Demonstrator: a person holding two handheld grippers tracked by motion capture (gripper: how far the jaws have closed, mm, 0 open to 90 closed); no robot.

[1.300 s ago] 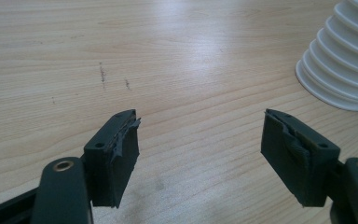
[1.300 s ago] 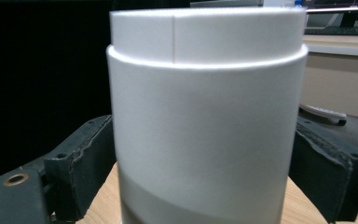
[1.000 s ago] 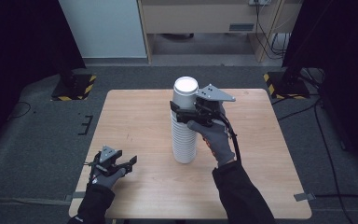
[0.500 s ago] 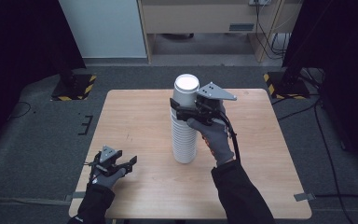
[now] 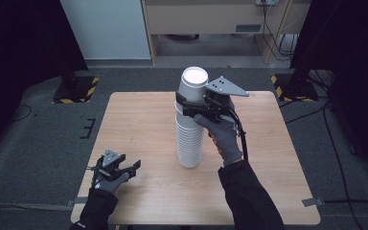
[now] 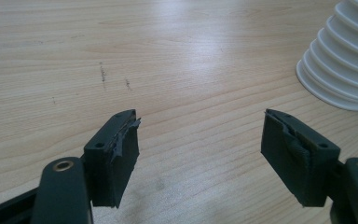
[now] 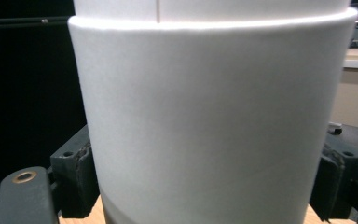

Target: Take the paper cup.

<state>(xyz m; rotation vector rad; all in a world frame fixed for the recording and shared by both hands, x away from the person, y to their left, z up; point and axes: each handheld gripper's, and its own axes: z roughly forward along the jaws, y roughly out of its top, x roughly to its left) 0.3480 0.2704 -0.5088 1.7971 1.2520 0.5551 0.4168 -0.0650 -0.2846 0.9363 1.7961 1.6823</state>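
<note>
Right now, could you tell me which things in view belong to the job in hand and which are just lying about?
In the job:
stack of white cups
top cup
right gripper, jaws around the stack near the top

Not in use:
left gripper, open, resting on the table
black stands on the floor

Wooden table — white cup stack

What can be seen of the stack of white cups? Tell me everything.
The stack of white cups is a tall, upright column of nested cups, upside down, ridged rims layered toward its wider base. It looks like matte paper or foam. It stands near the middle of the wooden table. The right gripper has its jaws on either side of the upper cups; the open left gripper rests apart.
</note>
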